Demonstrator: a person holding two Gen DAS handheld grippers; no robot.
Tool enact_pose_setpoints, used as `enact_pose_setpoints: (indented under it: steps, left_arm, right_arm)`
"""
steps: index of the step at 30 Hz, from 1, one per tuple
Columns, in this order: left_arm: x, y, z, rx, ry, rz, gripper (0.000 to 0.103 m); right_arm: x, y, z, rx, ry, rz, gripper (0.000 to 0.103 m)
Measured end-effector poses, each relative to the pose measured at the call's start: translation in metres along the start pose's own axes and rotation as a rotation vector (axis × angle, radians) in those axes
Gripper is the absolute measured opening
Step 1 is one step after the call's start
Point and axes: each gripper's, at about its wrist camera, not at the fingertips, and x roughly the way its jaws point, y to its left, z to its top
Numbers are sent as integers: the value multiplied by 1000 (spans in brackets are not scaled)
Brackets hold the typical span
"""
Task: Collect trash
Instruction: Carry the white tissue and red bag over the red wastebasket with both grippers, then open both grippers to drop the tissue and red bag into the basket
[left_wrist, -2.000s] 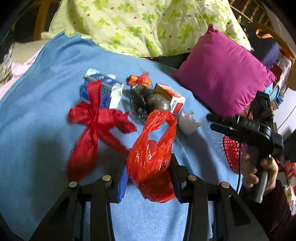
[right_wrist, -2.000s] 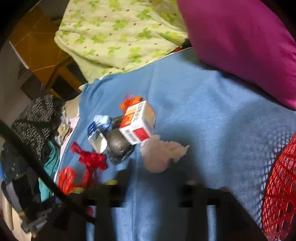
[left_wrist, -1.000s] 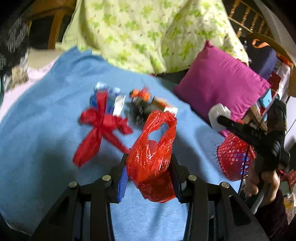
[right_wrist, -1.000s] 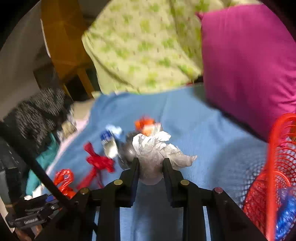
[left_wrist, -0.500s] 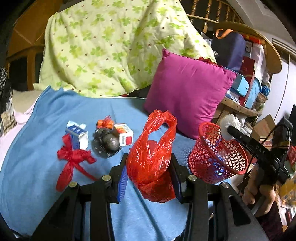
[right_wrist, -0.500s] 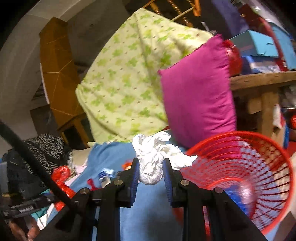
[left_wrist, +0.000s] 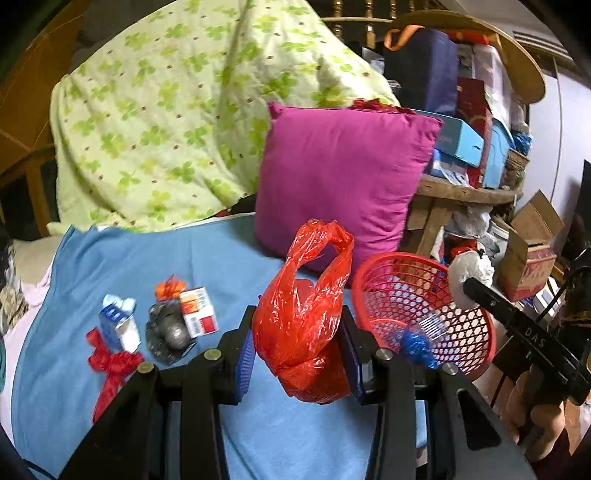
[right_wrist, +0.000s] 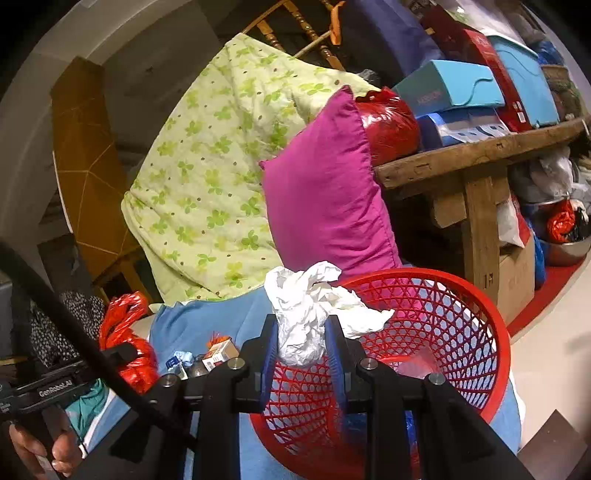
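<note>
**Two pieces in hand, a little pile still on the bed**

Cluttered bedroom, blue bedsheet (left_wrist: 155, 266) spread over the bed, green clover-print quilt (left_wrist: 177, 122) heaped at the back with a magenta pillow (left_wrist: 340, 177) leaning on it. Wooden bench (right_wrist: 476, 155) off to the side is stacked with boxes.

Where I'm at: my right claw (right_wrist: 302, 347) is clamped on a crumpled white tissue (right_wrist: 314, 306), held right over the near rim of the red mesh basket (right_wrist: 461, 332), so that one's basically ready to drop. My left claw (left_wrist: 299, 350) is clamped on a red plastic bag (left_wrist: 306, 314), held up above the sheet just beside the basket, not over it yet.

Basket already has some stuff in it: I can see a blue wrapper (left_wrist: 415, 343) and what looks like a clear bit of plastic at the bottom, hard to tell exactly what.

Still lying on the sheet, well apart from the basket:
- red ribbon bow (left_wrist: 110, 363)
- blue and white carton (left_wrist: 120, 325)
- dark crumpled bag (left_wrist: 168, 334)
- red and white small box (left_wrist: 197, 312), touching the dark bag
- orange wrapper (left_wrist: 169, 287) just behind those

So I'd call it around halfway: a couple in, two in hand, five-ish left. Ribbon will probably be floppy to grab.
</note>
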Motion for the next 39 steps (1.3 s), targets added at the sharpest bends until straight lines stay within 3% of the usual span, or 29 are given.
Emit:
enact_pose_setpoints:
  steps: [12, 24, 34, 37, 39]
  left_arm:
    - [10, -34, 17, 57, -12, -17, 43]
    - [20, -63, 37, 67, -28, -123, 43]
    - [53, -87, 36, 59, 42, -218, 45]
    - [60, -93, 33, 69, 55, -223, 51]
    - [63, -95, 31, 73, 55, -216, 64]
  right_arm:
    - [-2, -12, 2, 58, 1, 32, 27]
    - [-14, -35, 6, 154, -39, 11, 27]
    - [-15, -55, 7, 237, -33, -17, 30]
    - [-11, -56, 6, 244, -19, -21, 30]
    - [-8, -59, 6, 257, -6, -22, 30]
